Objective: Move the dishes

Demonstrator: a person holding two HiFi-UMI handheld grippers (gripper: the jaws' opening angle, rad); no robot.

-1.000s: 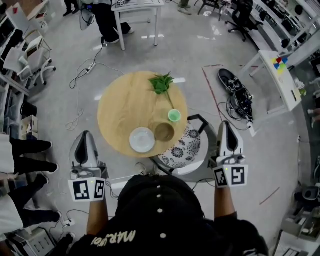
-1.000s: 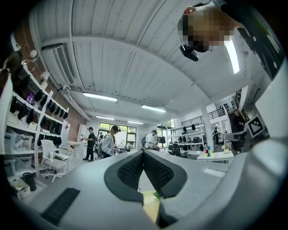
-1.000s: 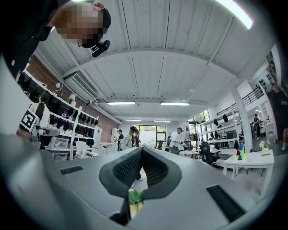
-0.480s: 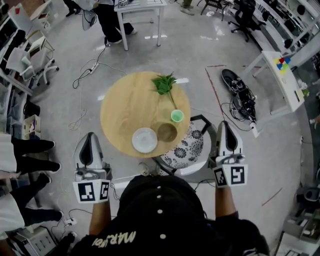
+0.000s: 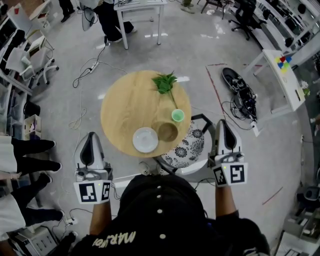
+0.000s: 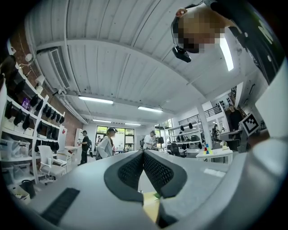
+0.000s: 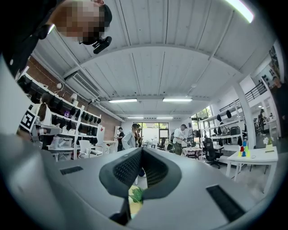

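**Dishes on a round table; both tongs closed and empty**

1. White plate (image 5: 145,139). It lies on the round wooden table (image 5: 125,107), at the edge nearest the person.
2. Brown bowl (image 5: 167,132). It sits just beside the plate, on the plate's right, near the table's rim. Whether the two touch cannot be told.
3. Green cup (image 5: 177,115). It stands upright just beyond the bowl, close to the right rim.
4. Leafy green sprig (image 5: 164,82). It lies on the far side of the table, with a thin stem running toward the cup.
5. Chair (image 5: 186,150), with a black-and-white patterned seat. It is drawn up to the table's near right edge, below the bowl.
6. Left tongs (image 5: 89,136). They are held off the table at its near left, well apart from the plate and pointing roughly level. In the left gripper view the ribbed black pads (image 6: 130,170) meet at their tips with nothing between them. A sliver of yellow table top shows in the gap beneath.
7. Right tongs (image 5: 223,122). They are held to the right of the chair, apart from the cup. In the right gripper view the pads (image 7: 127,170) are closed together and grip nothing. A bit of the green sprig shows below them.
8. Surroundings. There is a grey floor (image 5: 200,55) with loose cables, a white table (image 5: 145,7) farther off, and people's legs at the left edge.
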